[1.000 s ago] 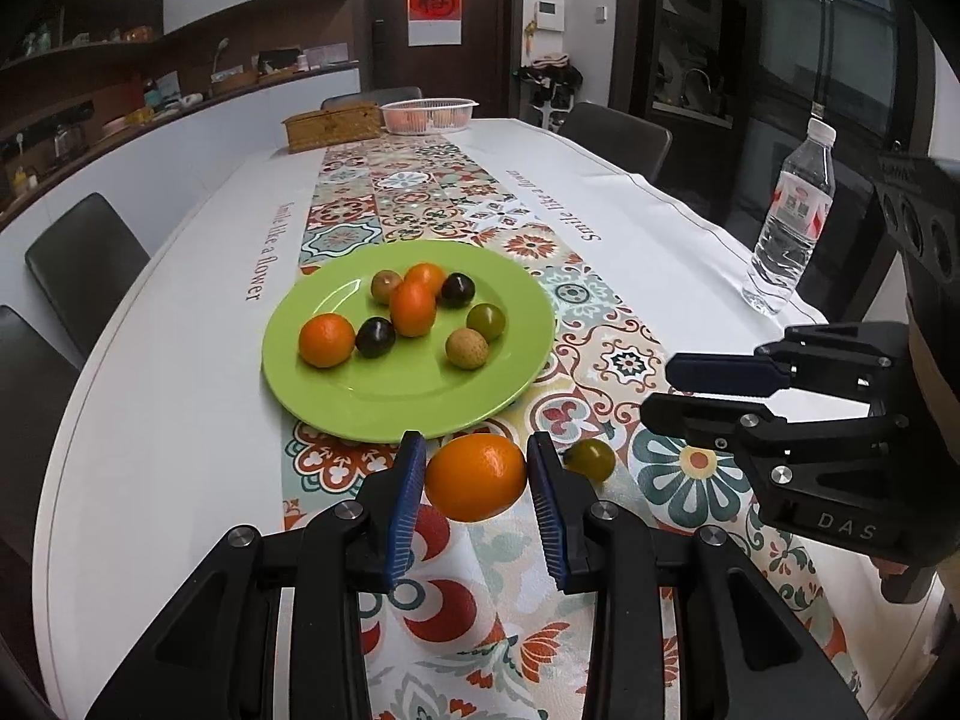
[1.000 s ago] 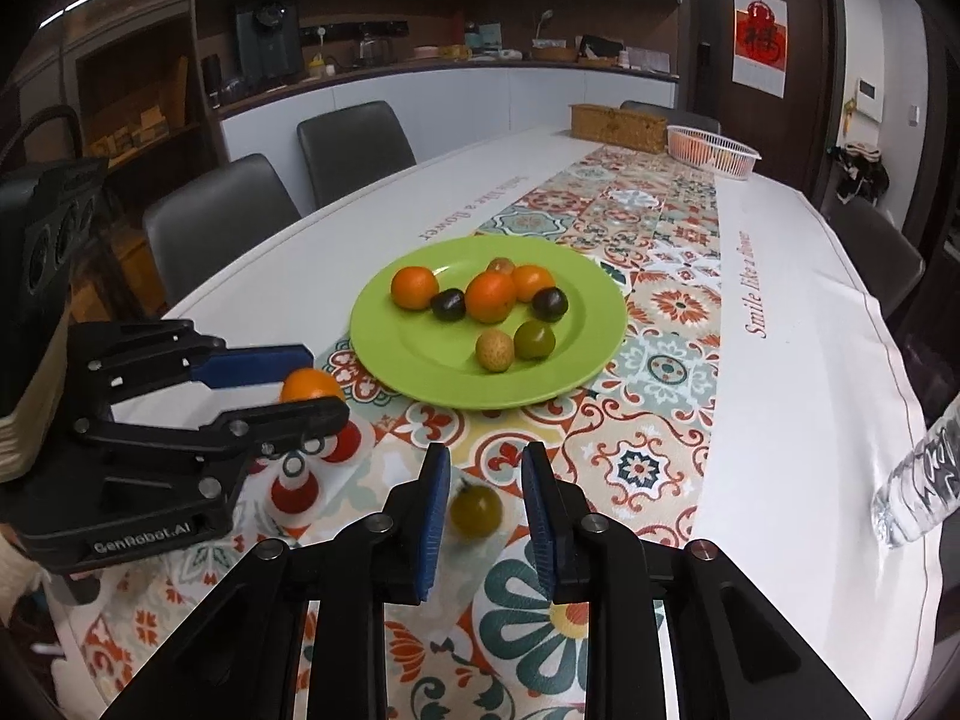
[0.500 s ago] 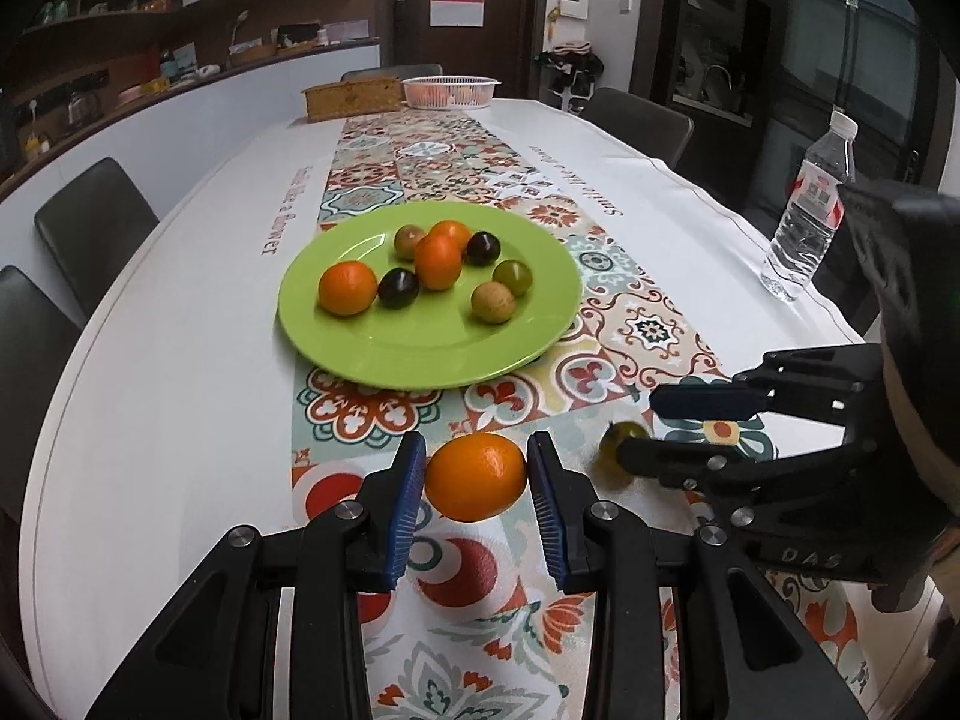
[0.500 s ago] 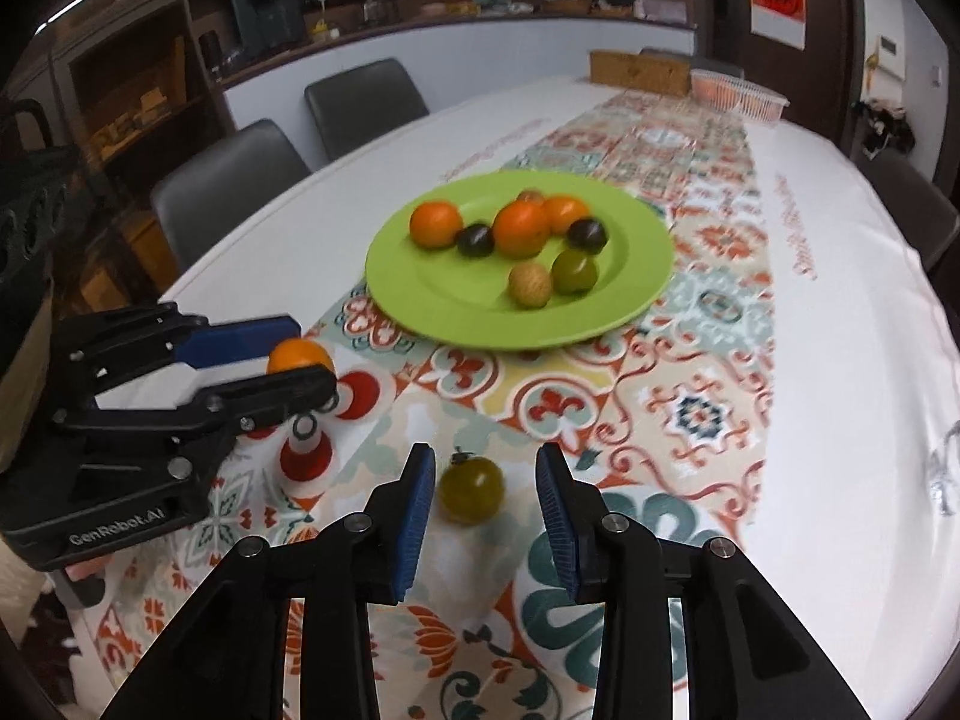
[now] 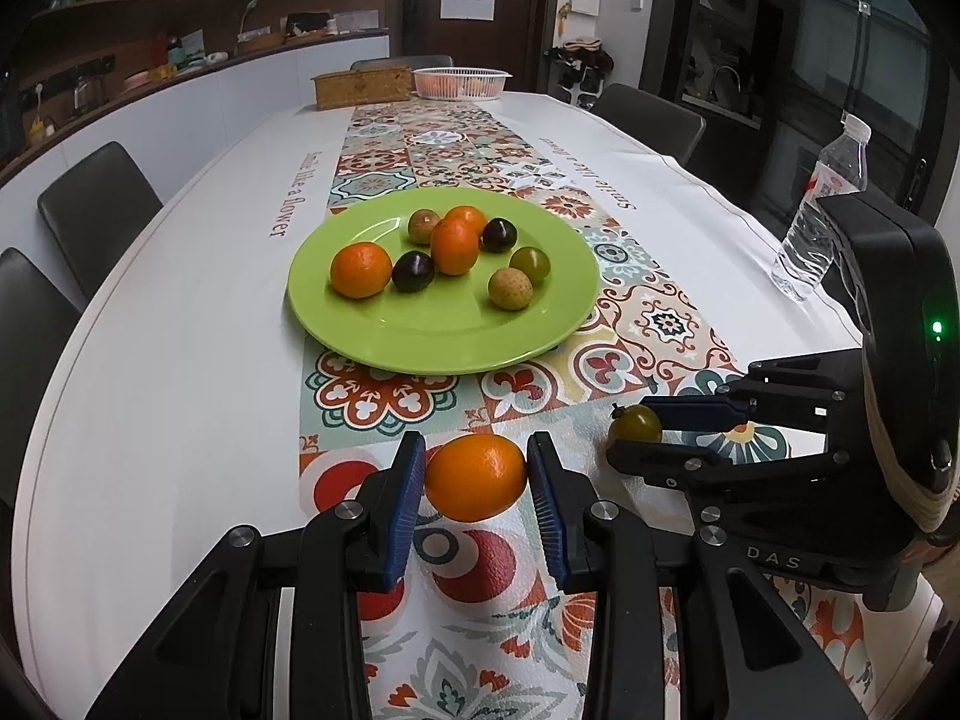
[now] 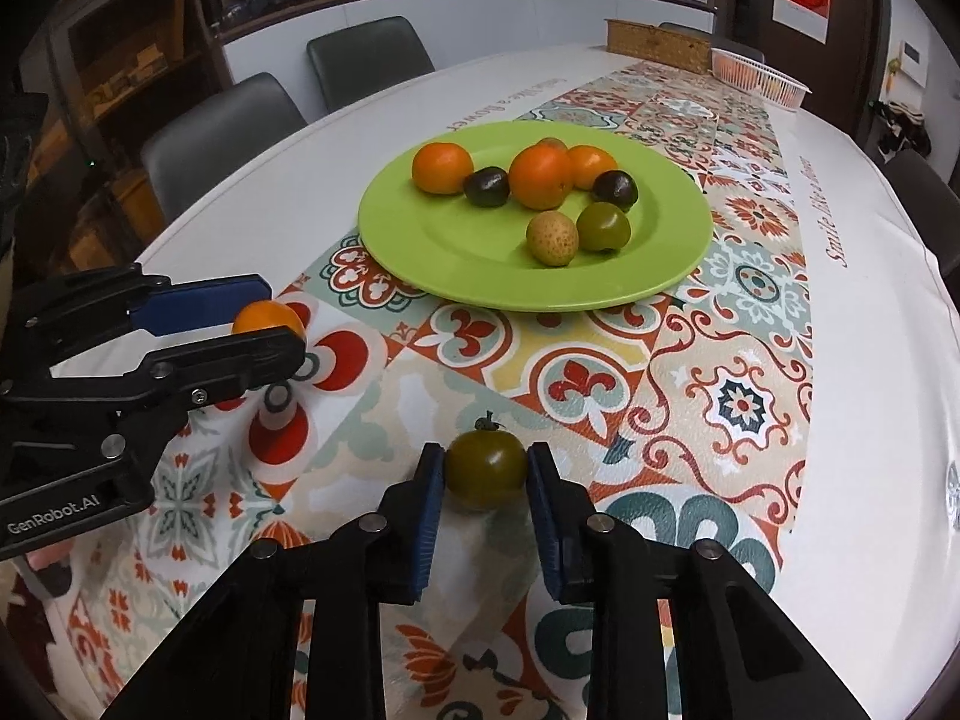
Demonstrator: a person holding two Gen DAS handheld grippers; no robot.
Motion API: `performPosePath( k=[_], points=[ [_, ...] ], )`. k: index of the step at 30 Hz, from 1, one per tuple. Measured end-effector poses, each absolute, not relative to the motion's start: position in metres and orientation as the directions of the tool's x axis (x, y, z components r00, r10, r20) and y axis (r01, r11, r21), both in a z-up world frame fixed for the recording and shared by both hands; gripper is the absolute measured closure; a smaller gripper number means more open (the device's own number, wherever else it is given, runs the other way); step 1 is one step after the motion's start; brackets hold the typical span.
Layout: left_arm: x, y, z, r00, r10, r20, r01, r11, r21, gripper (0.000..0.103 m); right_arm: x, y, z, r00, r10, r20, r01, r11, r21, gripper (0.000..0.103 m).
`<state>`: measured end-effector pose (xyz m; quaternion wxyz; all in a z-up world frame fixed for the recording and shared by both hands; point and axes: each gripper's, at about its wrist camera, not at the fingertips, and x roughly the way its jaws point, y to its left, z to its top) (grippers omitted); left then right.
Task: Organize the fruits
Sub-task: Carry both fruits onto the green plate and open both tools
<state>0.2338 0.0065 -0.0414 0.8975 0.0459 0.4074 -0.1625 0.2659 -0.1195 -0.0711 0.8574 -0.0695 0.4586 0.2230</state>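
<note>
We note an orange [image 5: 476,476] sitting between the blue pads of the left hand-held gripper [image 5: 477,480], both pads pressed to its sides, so that gripper is closed on it, just short of the green plate [image 5: 372,336]. A small green tomato [image 6: 487,468] sits between the pads of the right hand-held gripper [image 6: 486,480]; the pads meet its flanks, and we cannot tell whether it is off the patterned runner [image 6: 600,360]. The plate on the worktop [image 5: 180,360] carries three oranges, two dark fruits, two green ones and a tan one. Writing we read: "GenRobot.AI" on the left gripper body, "DAS" on the right one, "Smile like a flower" along the cloth edge. A water bottle [image 5: 825,222] stands well to the right.
</note>
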Motion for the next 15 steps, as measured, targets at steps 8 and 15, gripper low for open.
performPosePath(
  k=[8,15],
  points=[
    [0.231,0.006,-0.035,0.626,-0.259,-0.736,0.33,0.943,-0.051,0.068,0.258,-0.121,-0.06,0.509,0.328,-0.796,-0.442,0.893,0.085,0.075],
    [0.226,0.004,-0.018,0.655,-0.261,-0.709,0.326,0.944,-0.046,0.068,0.249,-0.124,-0.034,0.563,0.348,-0.75,-0.445,0.892,0.081,0.075]
  ],
)
